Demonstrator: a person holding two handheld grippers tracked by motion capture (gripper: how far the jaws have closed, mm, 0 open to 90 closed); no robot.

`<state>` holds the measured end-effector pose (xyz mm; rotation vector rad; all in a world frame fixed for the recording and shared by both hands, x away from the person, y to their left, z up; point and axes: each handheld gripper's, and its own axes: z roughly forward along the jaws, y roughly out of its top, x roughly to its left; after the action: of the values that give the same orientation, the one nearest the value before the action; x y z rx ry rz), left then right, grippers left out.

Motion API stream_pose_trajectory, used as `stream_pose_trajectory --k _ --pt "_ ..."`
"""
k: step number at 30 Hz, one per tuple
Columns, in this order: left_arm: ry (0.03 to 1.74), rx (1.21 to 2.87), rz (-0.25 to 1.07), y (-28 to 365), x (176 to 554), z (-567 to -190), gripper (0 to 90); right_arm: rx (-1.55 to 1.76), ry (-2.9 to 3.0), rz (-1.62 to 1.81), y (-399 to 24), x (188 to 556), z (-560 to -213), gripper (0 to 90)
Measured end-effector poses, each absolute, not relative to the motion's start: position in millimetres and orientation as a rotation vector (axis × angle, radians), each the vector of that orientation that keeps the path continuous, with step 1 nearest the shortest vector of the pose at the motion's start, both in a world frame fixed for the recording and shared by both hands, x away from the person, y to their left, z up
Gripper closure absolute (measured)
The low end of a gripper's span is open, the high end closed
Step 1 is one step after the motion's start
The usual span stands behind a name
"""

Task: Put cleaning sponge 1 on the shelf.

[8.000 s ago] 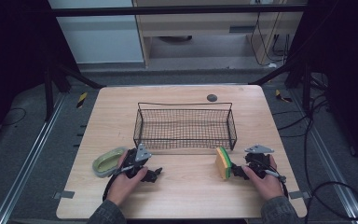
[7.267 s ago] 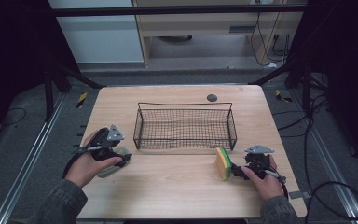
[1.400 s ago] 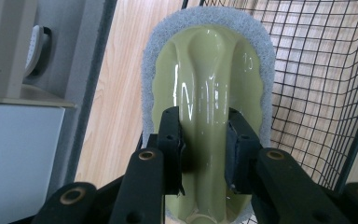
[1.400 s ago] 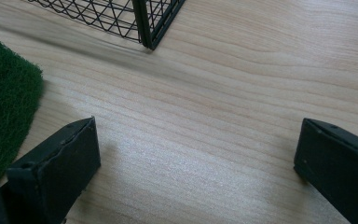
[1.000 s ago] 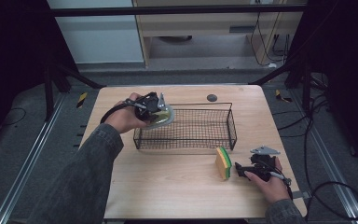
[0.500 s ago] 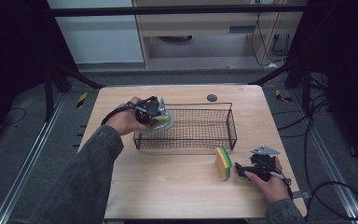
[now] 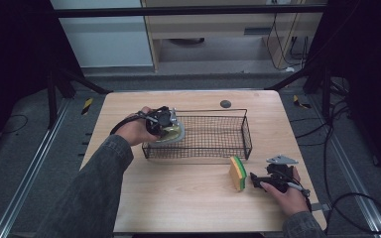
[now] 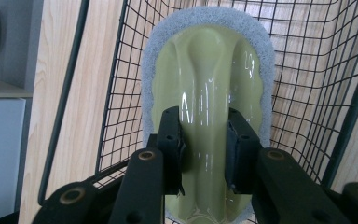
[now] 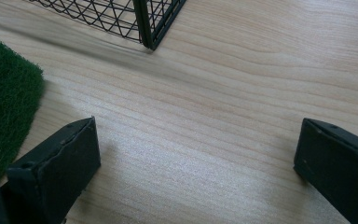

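A pale green scrubber with a grey pad rim (image 8: pixel 209 84) (image 7: pixel 171 133) is held over the left end of the black wire basket (image 7: pixel 213 136) (image 8: pixel 326 79). My left gripper (image 8: pixel 204 149) (image 7: pixel 162 124) is shut on its raised green handle ridge, one pad on each side. A yellow sponge with a green scouring side (image 7: pixel 237 173) (image 9: pixel 4 102) stands on edge on the table in front of the basket's right end. My right gripper (image 7: pixel 258 181) (image 9: pixel 196 161) rests on the table just right of that sponge, jaws wide open with bare wood between them.
The light wooden table (image 7: pixel 178 203) has a small dark round disc (image 7: pixel 225 103) behind the basket. A basket corner (image 9: pixel 151 28) is ahead of the right gripper. Dark floor, metal frame legs and cables surround the table.
The left gripper with the scrubber has edged slightly lower and toward the basket's left end. The right gripper and the sponge have stayed put.
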<state>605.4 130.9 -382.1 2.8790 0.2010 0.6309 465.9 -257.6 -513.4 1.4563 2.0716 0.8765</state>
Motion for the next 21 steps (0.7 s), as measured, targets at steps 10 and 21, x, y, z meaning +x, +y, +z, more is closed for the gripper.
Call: stream_pose_trajectory --k 10,21 --pt "0.211 2.888 0.618 132.0 606.8 -387.8 70.9 1.456 2.073 0.877 -257.6 466.0 -513.4 0.5" --pt "0.231 2.896 0.580 131.3 610.4 -398.5 70.9 1.456 2.072 0.876 -257.6 466.0 -513.4 0.5"
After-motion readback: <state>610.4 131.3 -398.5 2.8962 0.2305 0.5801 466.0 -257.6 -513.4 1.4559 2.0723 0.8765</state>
